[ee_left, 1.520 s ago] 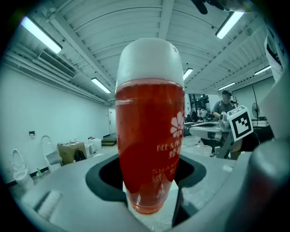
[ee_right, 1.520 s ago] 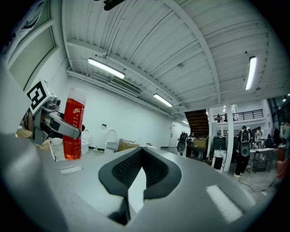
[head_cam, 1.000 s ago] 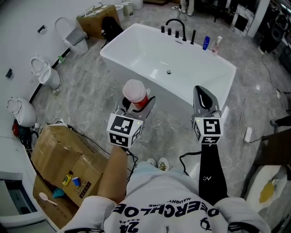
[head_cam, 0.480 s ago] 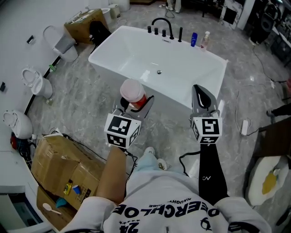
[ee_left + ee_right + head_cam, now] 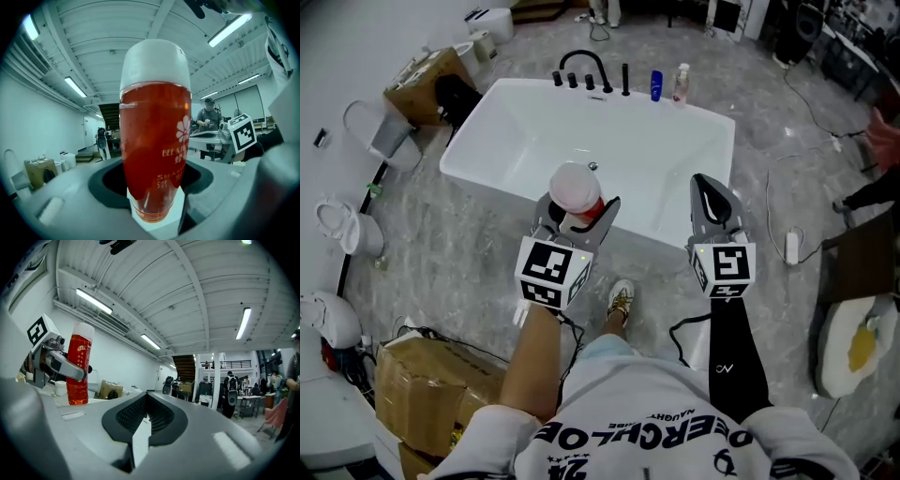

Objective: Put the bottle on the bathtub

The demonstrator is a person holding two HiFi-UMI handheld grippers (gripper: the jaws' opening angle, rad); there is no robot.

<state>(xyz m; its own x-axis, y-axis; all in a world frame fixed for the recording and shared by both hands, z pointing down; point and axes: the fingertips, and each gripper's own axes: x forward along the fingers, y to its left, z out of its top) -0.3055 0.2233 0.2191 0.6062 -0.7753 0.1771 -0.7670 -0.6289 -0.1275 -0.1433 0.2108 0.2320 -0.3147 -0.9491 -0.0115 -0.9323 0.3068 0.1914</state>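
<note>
as the person stands at the near side of the white bathtub (image 5: 727, 141), the head view shows the left gripper (image 5: 577, 214) carrying a red bottle (image 5: 577, 192) upright, white cap up, close to the tub's near rim. from above it cannot be told whether it is over the rim or just short of it. the right gripper (image 5: 713, 199) rides alongside, well apart from it, with nothing in it. a black faucet (image 5: 581, 64), a blue bottle (image 5: 656, 84) and a pale pink bottle (image 5: 681, 82) line the far ledge, which looks a likely landing place, though the near rim is closer.

in the left gripper view, the jaws are clamped on the lower body of the red bottle (image 5: 154, 140), its base sitting low between them, and red liquid fills it up to the cap. with the grip so low and the weight above it, the bottle will probably want to tip. the carry should be level and slow, with the base set flat on a wide part of the ledge before the jaws ease off.

in the right gripper view, the jaws are pressed together on nothing. the red bottle (image 5: 78, 364) appears off to the left, held upright by the other tool. the free gripper could steady it if the rim leaves it wobbling.
</note>
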